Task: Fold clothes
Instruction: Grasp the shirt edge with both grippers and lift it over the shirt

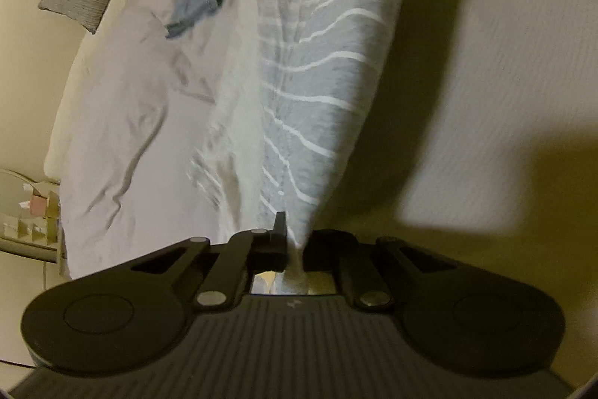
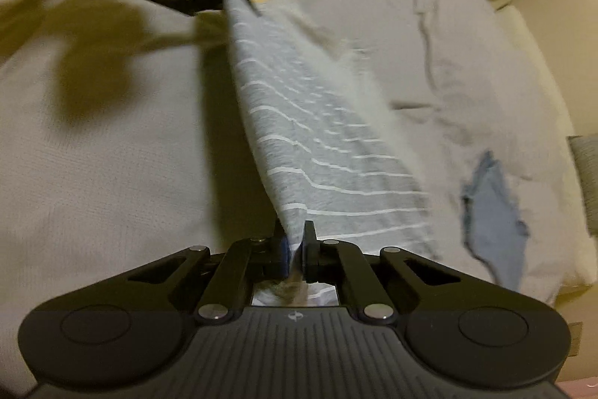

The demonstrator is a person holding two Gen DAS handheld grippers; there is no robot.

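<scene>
Striped garment stretched between both grippers above the bed

The left gripper (image 1: 295, 242) and right gripper (image 2: 295, 242) each have fingers clenched on the grey striped garment (image 2: 317, 152), hung taut over the bed (image 2: 112, 174); keep tension even and lower it flat, clear of the blue cloth (image 2: 493, 212) near the bed's edge.

Folded garment (image 2: 493, 212) on bed (image 2: 112, 174)
</scene>
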